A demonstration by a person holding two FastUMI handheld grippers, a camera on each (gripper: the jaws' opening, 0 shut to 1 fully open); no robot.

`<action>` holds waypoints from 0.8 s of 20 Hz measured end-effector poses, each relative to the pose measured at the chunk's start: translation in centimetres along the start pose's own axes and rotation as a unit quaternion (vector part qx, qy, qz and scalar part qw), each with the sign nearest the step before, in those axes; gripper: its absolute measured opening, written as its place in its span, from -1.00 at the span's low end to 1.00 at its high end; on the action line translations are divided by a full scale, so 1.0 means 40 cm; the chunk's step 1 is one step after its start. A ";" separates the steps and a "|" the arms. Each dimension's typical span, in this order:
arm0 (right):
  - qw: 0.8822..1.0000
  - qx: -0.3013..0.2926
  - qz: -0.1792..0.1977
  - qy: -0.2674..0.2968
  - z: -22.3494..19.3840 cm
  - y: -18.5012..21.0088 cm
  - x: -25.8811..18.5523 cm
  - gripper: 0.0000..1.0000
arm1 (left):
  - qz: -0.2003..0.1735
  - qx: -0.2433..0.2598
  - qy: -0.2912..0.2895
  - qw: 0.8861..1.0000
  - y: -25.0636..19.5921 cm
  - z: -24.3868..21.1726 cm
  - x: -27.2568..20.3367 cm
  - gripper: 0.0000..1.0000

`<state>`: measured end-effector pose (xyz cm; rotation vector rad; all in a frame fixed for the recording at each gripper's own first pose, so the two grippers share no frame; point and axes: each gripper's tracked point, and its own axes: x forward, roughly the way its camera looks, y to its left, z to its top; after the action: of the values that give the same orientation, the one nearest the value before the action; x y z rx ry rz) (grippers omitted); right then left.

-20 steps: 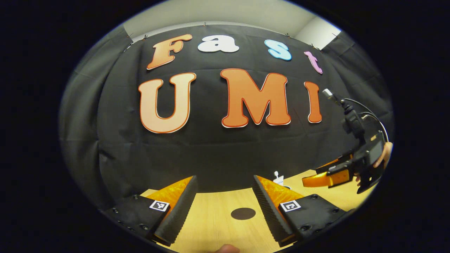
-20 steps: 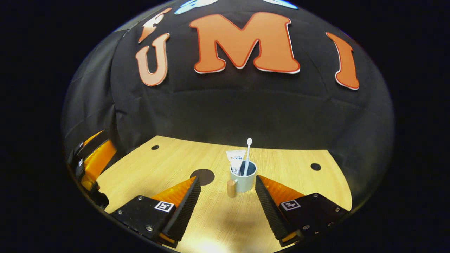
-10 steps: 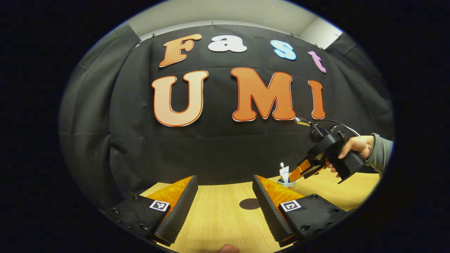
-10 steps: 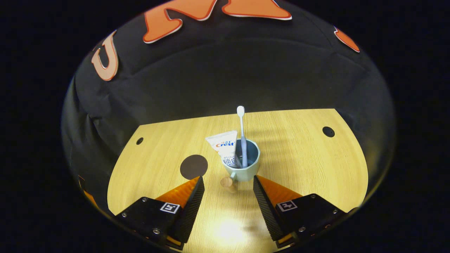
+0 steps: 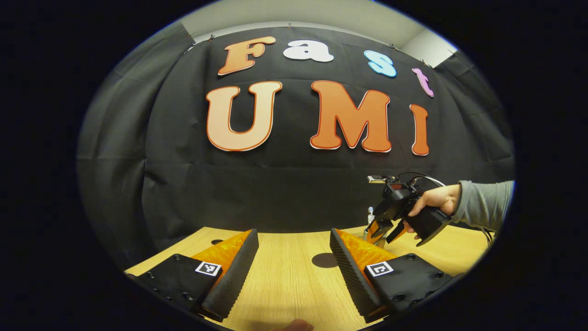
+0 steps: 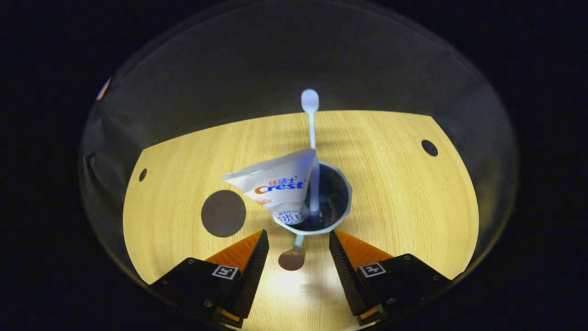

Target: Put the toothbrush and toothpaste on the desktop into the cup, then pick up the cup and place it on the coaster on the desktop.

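Right gripper view, left to right: 1 dark round coaster (image 6: 223, 213) center-left, 1 toothpaste (image 6: 275, 186) w/ white tube, 1 white toothbrush (image 6: 312, 138), both in 1 pale blue cup (image 6: 342, 209) at center. Right gripper (image 6: 296, 257) spread wide, handle between fingers. Left gripper (image 5: 294, 271) also spread, holding nothing.

Toothbrush (image 6: 311, 138) and toothpaste (image 6: 278, 186) in cup (image 6: 342, 216), coaster (image 6: 223, 213) apparently left, on desktop (image 6: 404, 193).

left hand-held gripper (image 5: 294, 269) open over desktop (image 5: 285, 285) — coaster (image 5: 325, 260) between fingers.

Wood desk (image 6: 404, 197), black cloth (image 5: 285, 193).
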<state>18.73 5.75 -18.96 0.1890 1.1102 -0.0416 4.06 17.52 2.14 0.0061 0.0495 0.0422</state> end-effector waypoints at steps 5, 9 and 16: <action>1.000 0.011 -0.021 0.003 -0.002 -0.013 0.025 0.21 | 0.004 -0.010 0.009 1.000 0.017 -0.021 -0.004 0.97; 1.000 0.003 -0.024 0.009 -0.009 -0.017 0.022 -0.21 | -0.002 -0.015 0.011 1.000 0.006 -0.020 -0.010 0.98; 1.000 -0.026 -0.007 0.002 -0.006 -0.015 0.018 -0.56 | 0.000 -0.013 0.014 1.000 0.004 -0.025 -0.022 0.98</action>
<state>18.76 5.26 -19.80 0.1354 1.1151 -0.0252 3.10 17.66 1.19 -0.0199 0.0762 0.0426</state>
